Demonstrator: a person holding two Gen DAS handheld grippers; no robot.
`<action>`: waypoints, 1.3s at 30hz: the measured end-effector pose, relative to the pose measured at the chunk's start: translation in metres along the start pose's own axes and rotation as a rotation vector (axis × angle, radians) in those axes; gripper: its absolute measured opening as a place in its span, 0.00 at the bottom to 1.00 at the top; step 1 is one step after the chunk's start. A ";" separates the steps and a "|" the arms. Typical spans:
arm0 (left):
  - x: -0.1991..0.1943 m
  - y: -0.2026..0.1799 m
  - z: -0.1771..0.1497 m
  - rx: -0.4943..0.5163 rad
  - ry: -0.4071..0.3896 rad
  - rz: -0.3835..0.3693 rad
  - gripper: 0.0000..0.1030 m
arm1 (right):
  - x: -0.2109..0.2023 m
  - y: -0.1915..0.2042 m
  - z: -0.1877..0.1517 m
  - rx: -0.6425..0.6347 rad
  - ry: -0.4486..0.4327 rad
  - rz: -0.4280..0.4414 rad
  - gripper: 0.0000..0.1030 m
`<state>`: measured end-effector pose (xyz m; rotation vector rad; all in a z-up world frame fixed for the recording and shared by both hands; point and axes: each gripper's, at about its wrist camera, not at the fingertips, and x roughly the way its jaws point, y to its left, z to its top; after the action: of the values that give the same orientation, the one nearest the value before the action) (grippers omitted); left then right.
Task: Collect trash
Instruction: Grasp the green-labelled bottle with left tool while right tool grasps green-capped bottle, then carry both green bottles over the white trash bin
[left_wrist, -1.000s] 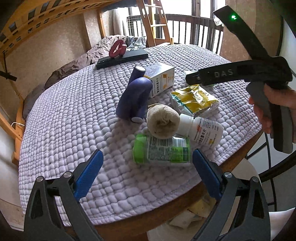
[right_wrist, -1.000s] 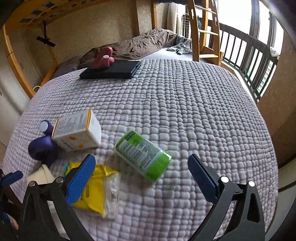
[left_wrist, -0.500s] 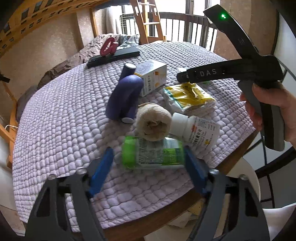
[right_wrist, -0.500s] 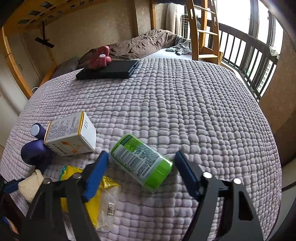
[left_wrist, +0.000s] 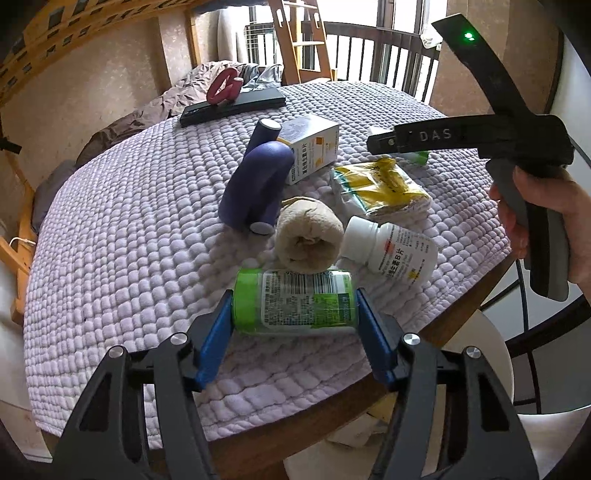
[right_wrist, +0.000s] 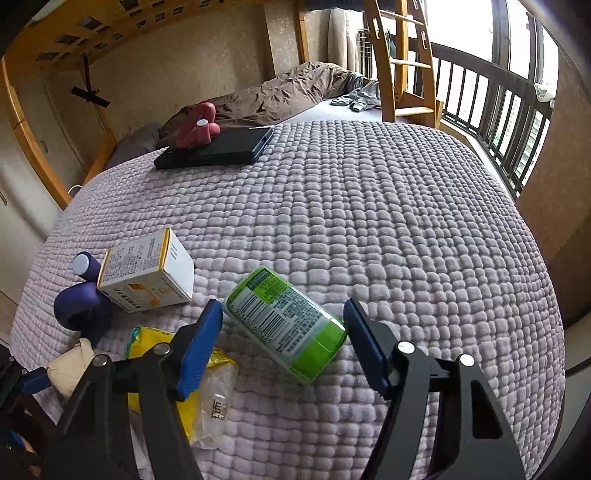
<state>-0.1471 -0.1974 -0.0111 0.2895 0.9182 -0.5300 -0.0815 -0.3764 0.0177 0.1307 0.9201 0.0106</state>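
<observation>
On a table covered by a lilac quilt, the left gripper is closing on a green bottle lying on its side, its blue pads touching both ends. Just behind that bottle sit a rolled towel and a white pill bottle. Further right, the right gripper clamps a second green bottle — lying just right of a yellow packet.
</observation>
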 end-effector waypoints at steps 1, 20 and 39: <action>-0.001 0.001 -0.001 -0.003 0.002 0.001 0.63 | -0.002 0.000 0.000 0.000 -0.001 0.001 0.65; -0.028 0.015 -0.016 -0.084 0.003 0.039 0.63 | -0.048 0.000 -0.013 -0.031 -0.008 0.041 0.65; -0.050 0.008 -0.030 -0.123 0.014 0.061 0.63 | -0.087 0.007 -0.048 -0.067 0.023 0.087 0.65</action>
<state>-0.1877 -0.1621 0.0122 0.2097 0.9481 -0.4143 -0.1718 -0.3703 0.0585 0.1082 0.9352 0.1242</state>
